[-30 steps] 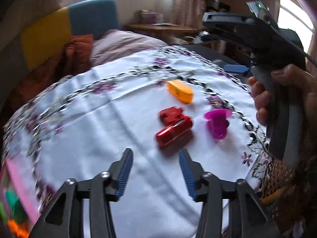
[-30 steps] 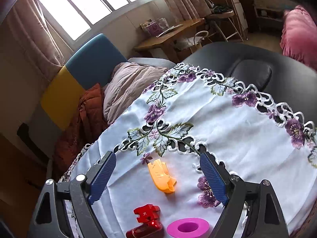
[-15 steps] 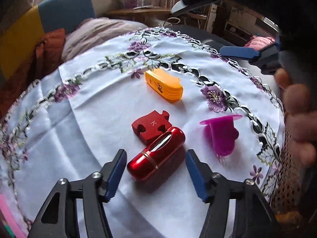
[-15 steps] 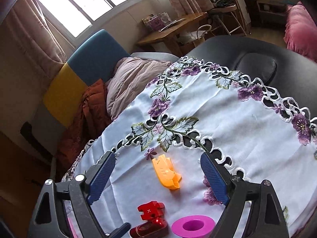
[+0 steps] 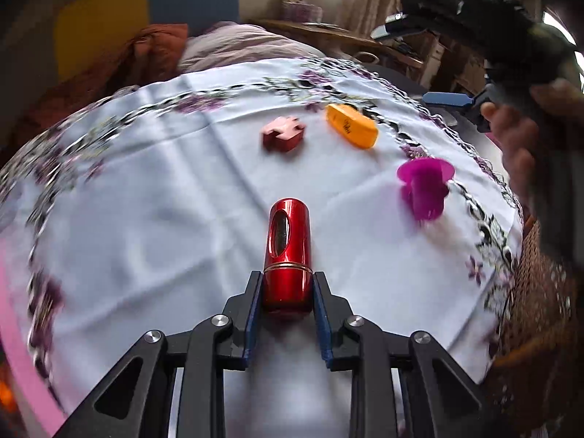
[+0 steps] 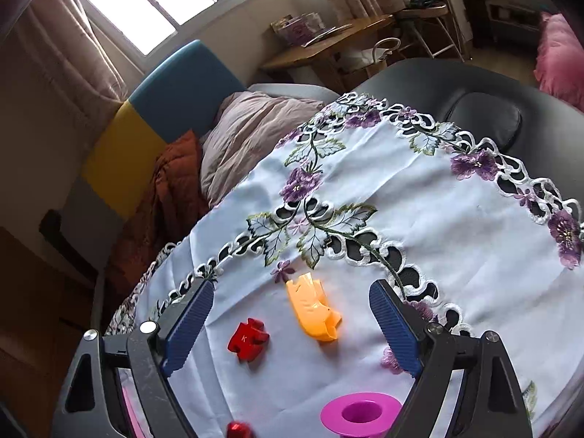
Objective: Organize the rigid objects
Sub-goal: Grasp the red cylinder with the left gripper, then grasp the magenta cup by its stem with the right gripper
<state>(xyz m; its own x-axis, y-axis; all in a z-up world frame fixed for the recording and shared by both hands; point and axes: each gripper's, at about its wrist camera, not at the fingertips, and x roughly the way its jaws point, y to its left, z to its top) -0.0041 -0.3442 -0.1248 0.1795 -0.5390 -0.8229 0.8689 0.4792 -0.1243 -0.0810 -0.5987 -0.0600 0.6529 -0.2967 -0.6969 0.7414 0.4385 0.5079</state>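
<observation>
A glossy red cylinder (image 5: 288, 252) sticks out forward between the blue pads of my left gripper (image 5: 287, 279). The jaws are closing, and the pads press on its near end. It also shows at the bottom edge of the right wrist view (image 6: 239, 430). On the white embroidered tablecloth (image 5: 146, 200) lie a red puzzle-shaped block (image 5: 283, 138) (image 6: 248, 339), an orange block (image 5: 351, 126) (image 6: 312, 312) and a magenta flanged cup (image 5: 425, 186) (image 6: 359, 414). My right gripper (image 6: 292, 292) hangs open above the orange block with nothing between its fingers. A hand holds it at the right in the left wrist view (image 5: 449, 100).
A black padded chair (image 6: 474, 84) lies under the cloth's far edge. A sofa with blue and yellow cushions (image 6: 153, 109) and blankets stands beyond the table. A pink edge (image 5: 14, 346) shows at the left, and woven wicker (image 5: 529, 310) at the right.
My left gripper came down around the red cylinder and closed on it. The cylinder has left the puzzle block's side and now points away along the fingers. The right gripper stayed in place.
</observation>
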